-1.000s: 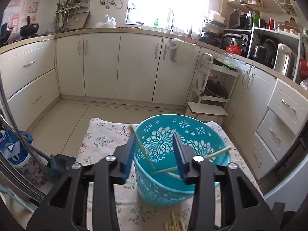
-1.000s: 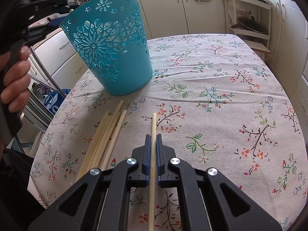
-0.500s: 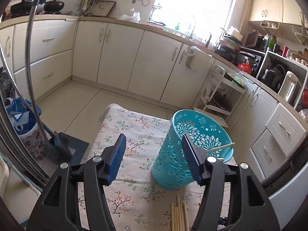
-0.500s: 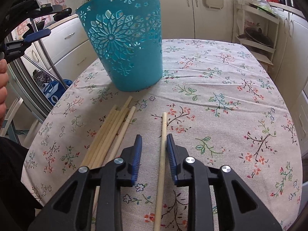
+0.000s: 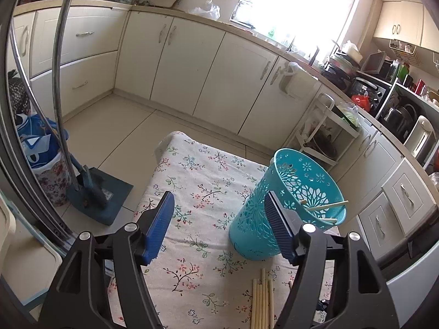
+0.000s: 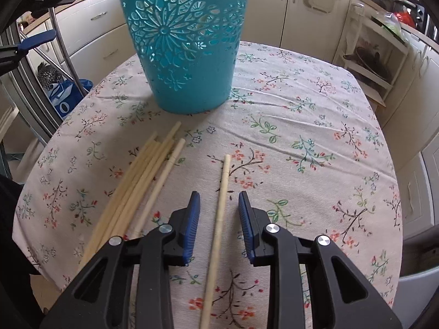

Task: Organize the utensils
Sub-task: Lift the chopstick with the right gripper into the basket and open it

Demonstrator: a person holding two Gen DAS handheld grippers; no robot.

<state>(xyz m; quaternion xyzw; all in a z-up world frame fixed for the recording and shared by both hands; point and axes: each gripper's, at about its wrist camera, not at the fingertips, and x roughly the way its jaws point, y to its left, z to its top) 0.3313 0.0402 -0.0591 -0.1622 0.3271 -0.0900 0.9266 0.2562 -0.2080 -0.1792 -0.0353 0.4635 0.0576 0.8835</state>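
On a table (image 6: 315,126) covered with a floral cloth, a teal basket (image 6: 186,44) stands upright, with chopstick ends showing inside it above the rim in the left wrist view. Just in front of the basket lies a bundle (image 6: 137,181) of loose chopsticks, fanned slightly and touching one another. Beside the bundle, apart from it, 1 single chopstick (image 6: 219,205) lies flat on the cloth, running away toward the basket.

Around that single chopstick sits the right gripper (image 6: 219,224), its blue pads on either side with a clear gap to the wood, so the jaws stand parted and grip nothing.

Over the table's near-left part hangs the left gripper (image 5: 219,227), angled downward, its jaws opening and wide apart with only cloth seen between them. Its right pad overlaps the basket's side in the picture; whether it touches cannot be told
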